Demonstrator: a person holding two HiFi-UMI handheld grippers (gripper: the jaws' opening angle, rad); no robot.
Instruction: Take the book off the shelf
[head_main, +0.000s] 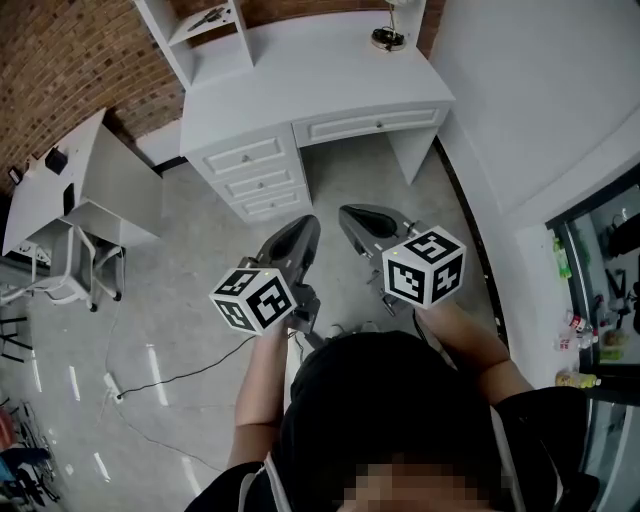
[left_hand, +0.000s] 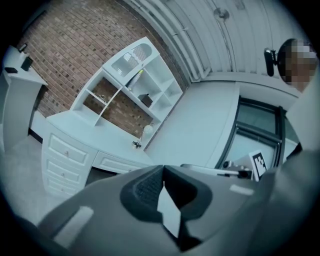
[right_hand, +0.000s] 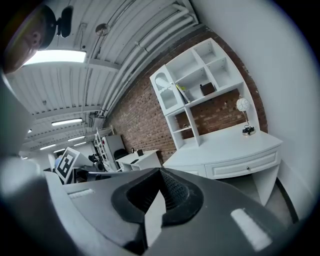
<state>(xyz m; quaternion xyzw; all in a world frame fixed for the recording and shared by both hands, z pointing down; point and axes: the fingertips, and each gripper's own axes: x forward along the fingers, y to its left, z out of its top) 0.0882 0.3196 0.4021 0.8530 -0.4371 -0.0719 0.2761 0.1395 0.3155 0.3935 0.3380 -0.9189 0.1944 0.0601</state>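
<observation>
The white shelf unit (right_hand: 192, 82) stands on the back of a white desk (head_main: 320, 70), against a brick wall. A thin yellow-green book (right_hand: 181, 93) leans in an upper compartment; the left gripper view also shows the book (left_hand: 135, 79). Both grippers are held over the floor in front of the desk, well short of the shelf. My left gripper (head_main: 305, 230) is shut with nothing in it, its jaws meeting at the tip (left_hand: 163, 170). My right gripper (head_main: 352, 215) is likewise shut and empty, pointing up toward the shelf (right_hand: 160, 172).
A small dark box (right_hand: 207, 88) sits on a shelf compartment and a globe lamp (right_hand: 243, 117) stands on the desk's right end. Drawers (head_main: 250, 175) fill the desk's left side. A second white table (head_main: 60, 180) and chair are at left, cables (head_main: 170, 375) cross the floor, and a white wall (head_main: 540, 90) is at right.
</observation>
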